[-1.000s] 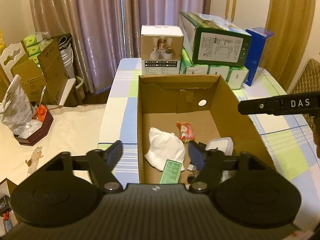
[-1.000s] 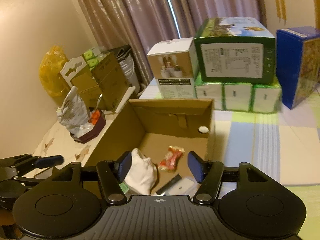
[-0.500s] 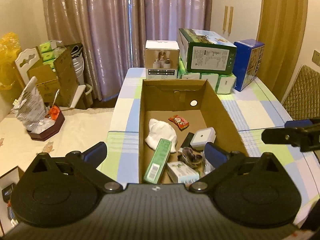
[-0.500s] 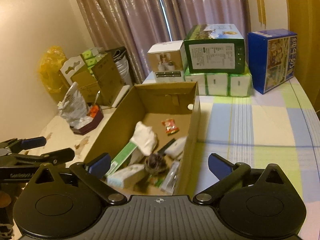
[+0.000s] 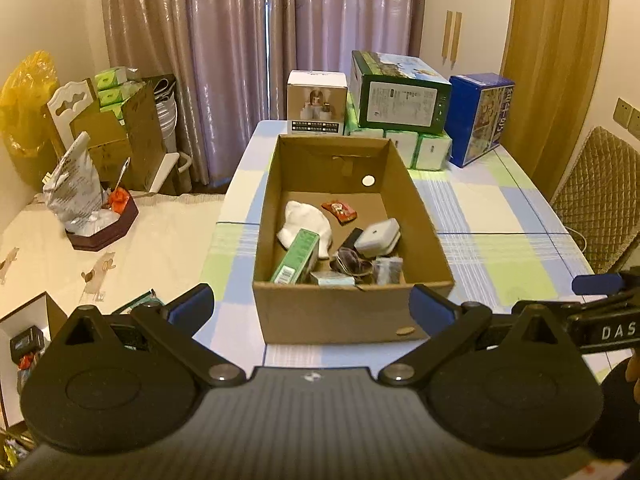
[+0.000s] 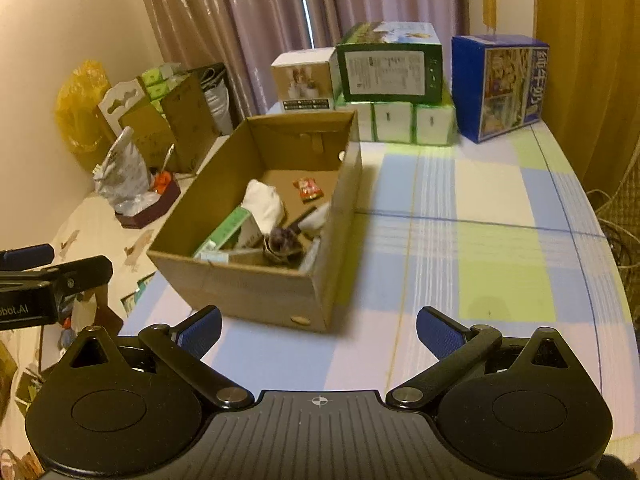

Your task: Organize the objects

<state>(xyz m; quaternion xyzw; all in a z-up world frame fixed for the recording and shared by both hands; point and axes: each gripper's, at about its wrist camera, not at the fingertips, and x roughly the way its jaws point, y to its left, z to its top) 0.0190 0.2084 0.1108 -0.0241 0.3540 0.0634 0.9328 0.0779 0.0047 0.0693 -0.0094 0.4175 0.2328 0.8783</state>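
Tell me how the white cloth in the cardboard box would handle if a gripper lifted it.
The white cloth lies crumpled in soft folds, so it would probably droop and sag, not hold its shape. It looks light. The green carton seems to lean on one edge of it, so lifting might tip the carton within the cardboard box.

One open cardboard box [image 5: 352,312] sat mid-frame on one checked table [image 5: 500,248]. Inside it were one white cloth [image 5: 298,224], one red snack packet [image 5: 339,212], one green carton [image 5: 297,256], one white case [image 5: 378,236] (the dark jumble beside it could not be counted). At the upper centre stood four large boxes [image 5: 402,98] and three green-and-white packs [image 5: 428,152].
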